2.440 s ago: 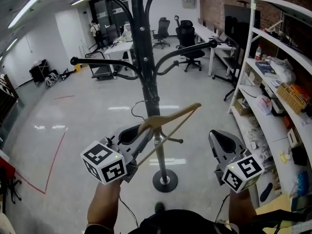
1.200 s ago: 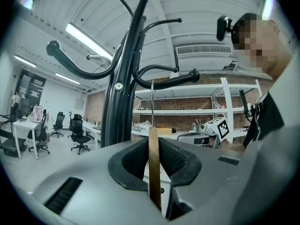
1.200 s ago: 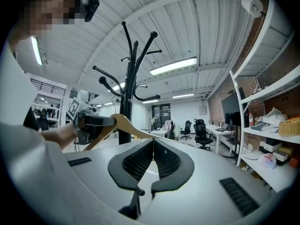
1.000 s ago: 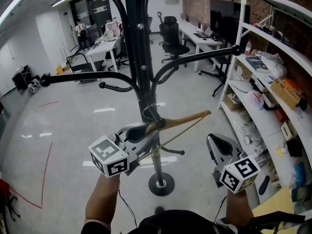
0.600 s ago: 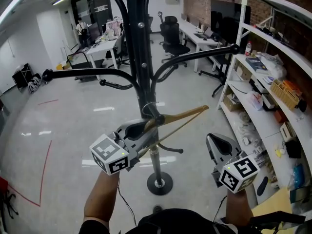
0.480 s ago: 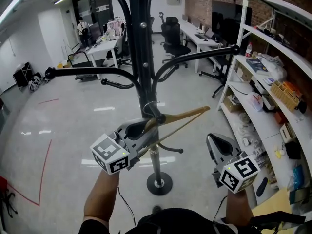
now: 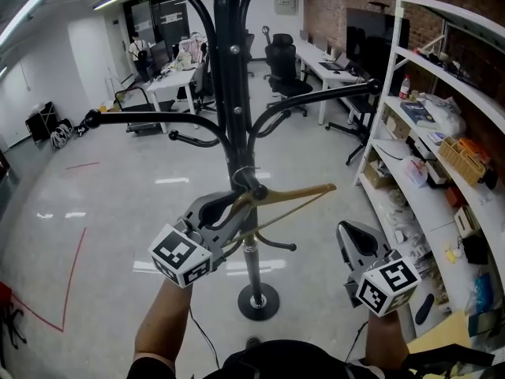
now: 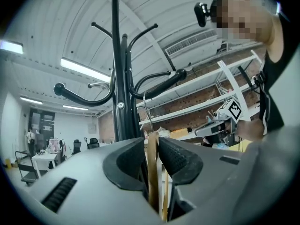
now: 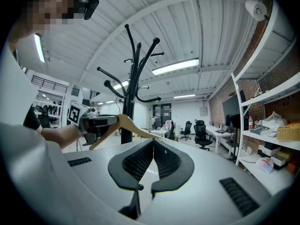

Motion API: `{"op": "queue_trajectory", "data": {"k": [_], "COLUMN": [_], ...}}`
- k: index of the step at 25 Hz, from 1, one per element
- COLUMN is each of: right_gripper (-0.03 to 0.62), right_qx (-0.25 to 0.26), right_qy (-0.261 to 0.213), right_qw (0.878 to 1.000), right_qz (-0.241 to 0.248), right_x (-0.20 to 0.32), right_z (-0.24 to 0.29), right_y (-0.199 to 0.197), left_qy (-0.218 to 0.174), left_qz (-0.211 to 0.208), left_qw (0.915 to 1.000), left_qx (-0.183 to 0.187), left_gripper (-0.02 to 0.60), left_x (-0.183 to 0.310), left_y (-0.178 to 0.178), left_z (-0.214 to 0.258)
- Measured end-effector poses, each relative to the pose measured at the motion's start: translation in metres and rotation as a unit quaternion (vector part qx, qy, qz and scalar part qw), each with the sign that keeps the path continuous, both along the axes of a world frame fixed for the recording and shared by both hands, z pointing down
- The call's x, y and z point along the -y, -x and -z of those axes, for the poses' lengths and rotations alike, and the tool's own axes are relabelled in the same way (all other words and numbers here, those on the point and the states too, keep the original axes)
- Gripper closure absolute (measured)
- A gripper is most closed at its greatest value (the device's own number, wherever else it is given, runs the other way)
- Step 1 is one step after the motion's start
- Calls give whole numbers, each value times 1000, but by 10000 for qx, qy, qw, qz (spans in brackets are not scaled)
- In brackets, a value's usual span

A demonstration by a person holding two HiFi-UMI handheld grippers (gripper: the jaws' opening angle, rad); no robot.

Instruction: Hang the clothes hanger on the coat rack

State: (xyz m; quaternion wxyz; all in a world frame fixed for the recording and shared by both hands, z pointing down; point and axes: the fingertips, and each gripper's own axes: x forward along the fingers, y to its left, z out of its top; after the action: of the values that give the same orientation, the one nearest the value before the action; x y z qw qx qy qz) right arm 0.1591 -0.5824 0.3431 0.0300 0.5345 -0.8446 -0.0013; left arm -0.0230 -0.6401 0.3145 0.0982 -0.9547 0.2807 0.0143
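Note:
The black coat rack (image 7: pixel 232 93) stands right ahead, its curved arms spreading left and right. My left gripper (image 7: pixel 227 212) is shut on the neck of a wooden clothes hanger (image 7: pixel 288 197), held tilted against the pole. The hanger's wire hook (image 7: pixel 239 174) sits at the pole beside a short lower arm; whether it rests on that arm I cannot tell. In the left gripper view the hanger wood (image 8: pixel 153 168) is pinched between the pads of the left gripper (image 8: pixel 151 142), with the wire hook (image 8: pixel 147 110) rising above it. My right gripper (image 7: pixel 357 242) hangs lower right, shut and empty, apart from the hanger (image 9: pixel 125 123).
White shelving (image 7: pixel 442 133) full of boxes and bags lines the right side. Office chairs (image 7: pixel 282 58) and desks stand at the back. The rack's round base (image 7: pixel 258 301) sits on the shiny floor, and red tape (image 7: pixel 75 279) marks the floor at left.
The left gripper has carried the hanger up and in to the pole; the wire hook, earlier free in front, now lies against the rack. The right gripper has barely moved.

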Motion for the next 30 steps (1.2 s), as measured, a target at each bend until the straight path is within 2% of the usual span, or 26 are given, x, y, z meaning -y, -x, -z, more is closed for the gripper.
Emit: {"op": "queue_trajectory", "data": {"k": [2, 6, 11, 22, 26, 30], "right_gripper": [588, 588, 588, 588, 588, 588], "right_qx": [11, 77, 78, 106, 205, 277], "right_qy": [-30, -112, -69, -8, -22, -34], "right_qw": [10000, 9999, 9999, 9999, 9992, 9981], "right_qz": [-2, -77, -8, 135, 344, 553], "right_x": [-2, -4, -6, -14, -21, -30], "right_z": [1, 5, 2, -4, -3, -2], "right_y": [-1, -5, -7, -18, -14, -11], "left_qy": [-53, -418, -459, -401, -336, -157], "left_qz": [78, 280, 421, 714, 1060, 1216], "left_qw": [10000, 9984, 9974, 9964, 9932, 9910], "left_qx": [-12, 266, 351, -196, -340, -537], "left_gripper": [499, 489, 480, 479, 479, 480], "left_x": [1, 0, 1, -12, -37, -65], "left_y": [3, 6, 9, 24, 42, 52], "left_z": [3, 7, 9, 24, 31, 27]}}
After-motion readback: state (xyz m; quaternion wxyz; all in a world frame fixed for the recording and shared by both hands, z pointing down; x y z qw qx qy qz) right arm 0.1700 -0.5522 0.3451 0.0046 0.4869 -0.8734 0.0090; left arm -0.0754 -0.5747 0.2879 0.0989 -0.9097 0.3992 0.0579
